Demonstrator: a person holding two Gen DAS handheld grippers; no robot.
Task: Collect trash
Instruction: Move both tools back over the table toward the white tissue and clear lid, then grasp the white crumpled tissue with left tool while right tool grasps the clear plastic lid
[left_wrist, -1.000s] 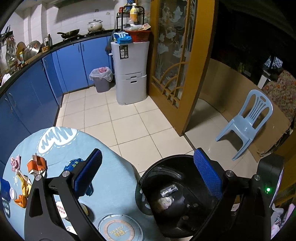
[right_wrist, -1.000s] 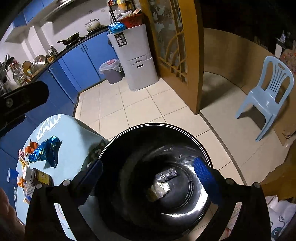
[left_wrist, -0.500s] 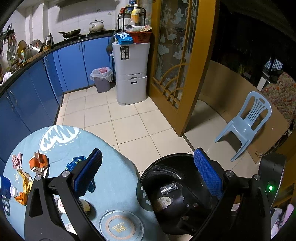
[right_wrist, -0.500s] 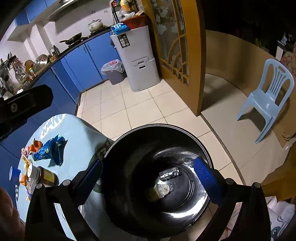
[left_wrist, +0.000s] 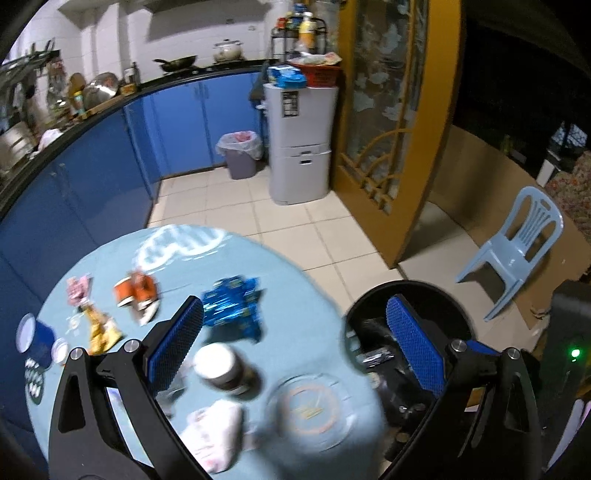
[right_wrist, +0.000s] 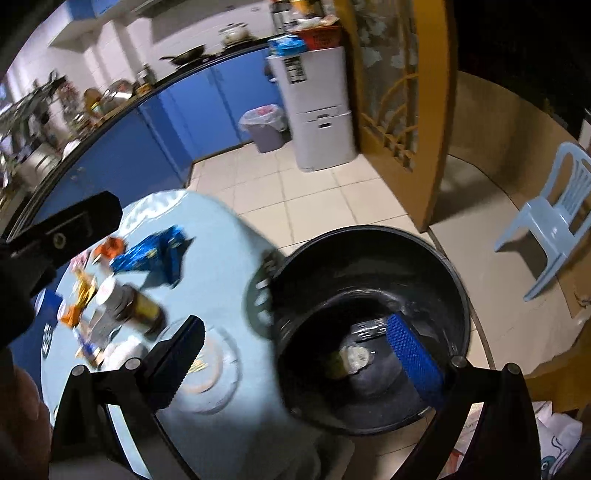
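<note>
Hanging over the near right part of the round table (left_wrist: 295, 280), the left gripper (left_wrist: 295, 347) has its jaws spread wide with nothing between them; its left blue pad sits over the tabletop and its right pad over the mouth of the black bin (left_wrist: 458, 299), which stands on the floor just beside the table's right edge. Between the pads, lying on the light blue cloth, is a brown jar (left_wrist: 225, 369) with a pale lid, tipped on its side, and just beyond it a crumpled blue wrapper (left_wrist: 232, 306). Farther left lie an orange wrapper (left_wrist: 136, 291), a pink scrap (left_wrist: 77, 288) and a yellow wrapper (left_wrist: 98, 325), all well apart from the pads, with a blue cup (left_wrist: 35, 338) at the table's left edge. A white crumpled bag (left_wrist: 218, 432) lies near the camera, just beside a clear round lid (left_wrist: 312, 406). The right gripper (right_wrist: 295, 350) is also wide open and empty, straddling the gap where the table (right_wrist: 221, 266) meets the bin (right_wrist: 369, 258); its right pad hangs inside the bin's opening, above a pale wad of trash (right_wrist: 352, 356) and a small silvery piece (right_wrist: 367, 328) on the bin's bottom. In this view the jar (right_wrist: 129, 301) and blue wrapper (right_wrist: 151, 253) lie to the left, blurred, and the far side of the left gripper (right_wrist: 62, 232) shows at the left edge.
</note>
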